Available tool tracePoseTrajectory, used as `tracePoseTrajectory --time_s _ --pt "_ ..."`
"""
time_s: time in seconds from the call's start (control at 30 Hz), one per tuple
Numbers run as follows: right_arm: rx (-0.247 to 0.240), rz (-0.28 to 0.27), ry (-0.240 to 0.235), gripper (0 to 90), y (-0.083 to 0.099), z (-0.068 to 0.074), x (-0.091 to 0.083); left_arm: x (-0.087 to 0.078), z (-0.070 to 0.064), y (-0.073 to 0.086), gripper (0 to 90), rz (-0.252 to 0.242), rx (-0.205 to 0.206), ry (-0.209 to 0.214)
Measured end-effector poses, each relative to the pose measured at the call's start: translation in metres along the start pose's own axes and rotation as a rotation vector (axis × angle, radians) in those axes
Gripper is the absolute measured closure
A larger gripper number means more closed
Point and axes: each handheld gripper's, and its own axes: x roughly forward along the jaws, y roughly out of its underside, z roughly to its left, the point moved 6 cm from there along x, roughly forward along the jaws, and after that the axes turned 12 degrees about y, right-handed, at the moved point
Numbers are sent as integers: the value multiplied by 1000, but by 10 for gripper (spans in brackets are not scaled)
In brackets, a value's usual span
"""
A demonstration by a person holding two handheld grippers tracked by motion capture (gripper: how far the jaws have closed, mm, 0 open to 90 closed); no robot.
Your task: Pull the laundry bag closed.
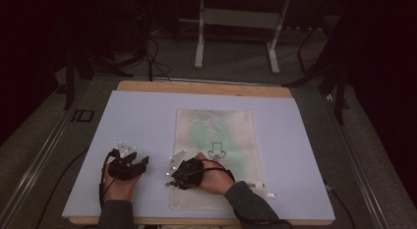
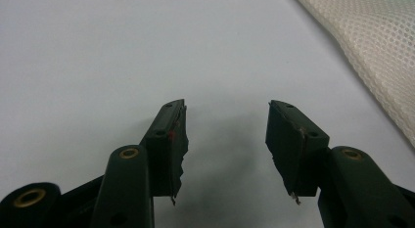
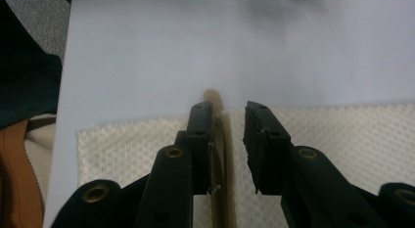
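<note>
Bag (image 1: 216, 140): a white mesh bag is lying flat on the board (image 1: 142, 121), right of the board's centre, long side running away from the person; green contents are showing through the mesh.
Print on bag: a dark outlined arrow-like mark is sitting near the bag's middle; no lettering is legible.
Strap (image 3: 221, 154): a tan strip is running along the mesh at the bag's near left edge, between the right gripper's jaws.
Right gripper (image 1: 181, 176): it is resting on the bag's near left part, tips pointing past the bag's left edge; the jaws are standing a narrow gap apart, straddling the strap without visibly pinching it.
Left gripper (image 1: 129, 165): it is hovering over bare board left of the bag, clear of it; the jaws are spreading wide and holding nothing.
Mesh in left gripper view: the bag's edge (image 2: 372, 47) is lying to the upper right of the jaws.
</note>
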Motion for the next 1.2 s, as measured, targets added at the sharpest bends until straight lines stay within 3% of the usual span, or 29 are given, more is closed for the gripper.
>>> tracePoseTrajectory --time_s 0.53,0.87,1.2 --pt "-32 42 -21 723 -16 8 23 -1 1 0 490 -4 -3 -4" --pt "-36 77 -37 806 -17 10 31 -1 0 0 491 -4 -1 -2" --pt "5 1 -26 809 -20 6 15 -1 -1 0 491 1 4 2"
